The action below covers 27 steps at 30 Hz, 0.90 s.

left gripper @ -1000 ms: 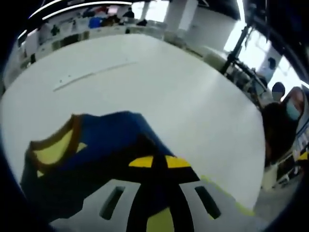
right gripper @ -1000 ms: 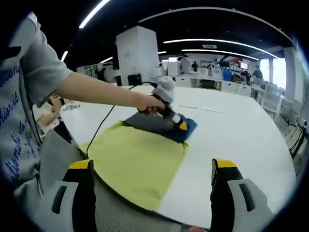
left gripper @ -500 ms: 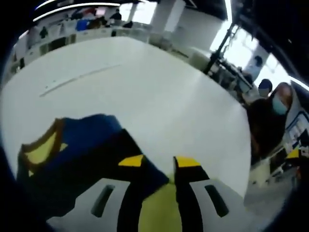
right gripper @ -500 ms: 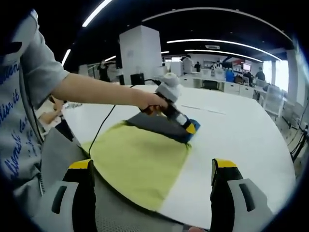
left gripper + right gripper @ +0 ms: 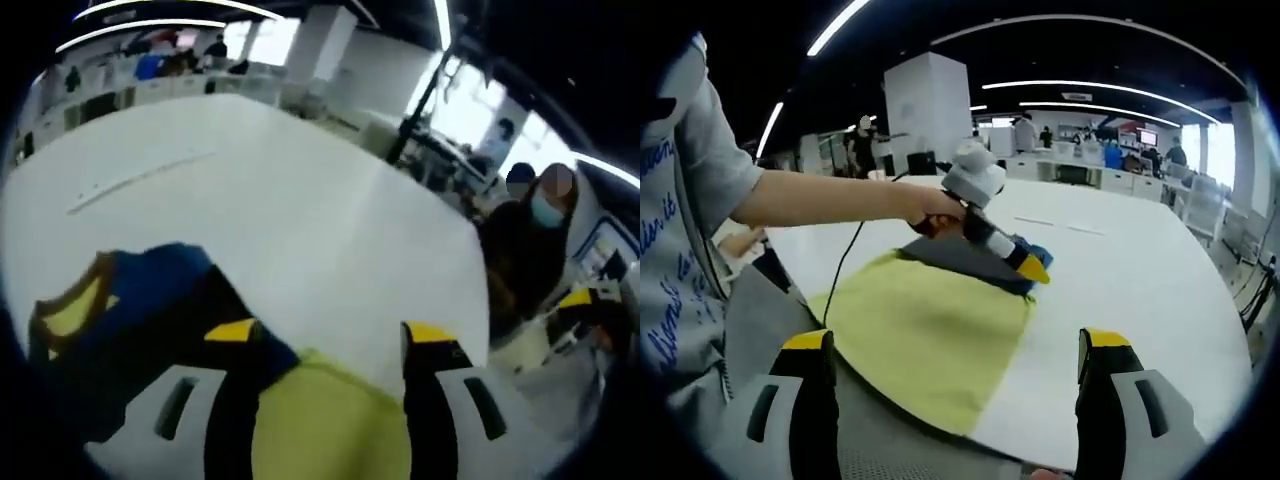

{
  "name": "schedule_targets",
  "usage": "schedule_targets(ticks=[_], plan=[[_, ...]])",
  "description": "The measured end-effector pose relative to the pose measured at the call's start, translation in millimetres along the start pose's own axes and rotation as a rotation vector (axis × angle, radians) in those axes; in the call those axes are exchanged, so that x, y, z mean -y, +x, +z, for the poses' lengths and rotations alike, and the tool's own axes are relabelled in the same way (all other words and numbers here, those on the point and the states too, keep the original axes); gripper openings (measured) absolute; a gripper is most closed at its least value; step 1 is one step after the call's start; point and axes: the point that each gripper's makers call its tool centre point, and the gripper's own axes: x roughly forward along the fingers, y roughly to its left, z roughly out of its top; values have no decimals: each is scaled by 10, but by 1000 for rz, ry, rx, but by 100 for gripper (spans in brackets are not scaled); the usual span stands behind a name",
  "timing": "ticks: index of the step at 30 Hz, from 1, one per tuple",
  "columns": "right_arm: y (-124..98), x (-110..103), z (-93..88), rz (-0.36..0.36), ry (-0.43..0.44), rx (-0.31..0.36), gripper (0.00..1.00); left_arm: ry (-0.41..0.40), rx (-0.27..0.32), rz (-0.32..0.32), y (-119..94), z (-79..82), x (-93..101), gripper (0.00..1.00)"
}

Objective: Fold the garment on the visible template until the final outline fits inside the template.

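One white table (image 5: 1140, 270) carries everything I can see, wide and round-edged in both views. On it lies the yellow-green template (image 5: 925, 335), a flat square sheet that reaches toward 6 o'clock in the right gripper view. The folded dark blue garment (image 5: 970, 258) sits on the template's far edge, at about 12 o'clock from the sheet's middle; in the left gripper view its yellow-and-brown collar (image 5: 72, 308) shows at 9 o'clock. My left gripper (image 5: 1028, 268) hangs just over the garment's right end with a hand (image 5: 930, 208) around its grip; its yellow-tipped jaws stand well apart with nothing between them. My right gripper (image 5: 955, 365) waits near the template's near edge, jaws wide apart and empty.
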Motion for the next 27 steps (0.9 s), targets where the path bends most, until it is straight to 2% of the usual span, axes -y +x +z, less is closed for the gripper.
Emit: schedule_targets(ticks=[7,11,13,17,22,25,27], plan=[[-13,-33,33,-4,-9,-3,100,64,17,-34,-160,44,172,65],[-11,-87,42,7,-18,-10,100,102,48,-49,-259,98,251,82],[-17,-92,47,9,-18,-10,100,118,47,-41,-306,81,289,81],[-36,-88,60,6,-22,-11,100,160,30,-5,-349,55,176,81],[-50,-88,62,10,-32,-23,100,231,-24,9,-498,-116,166,87],[-51,-86,65,13,-36,-31,100,239,-21,53,-636,-150,113,89],[-48,-90,74,17,-40,-34,100,226,0,54,-724,-152,128,91]])
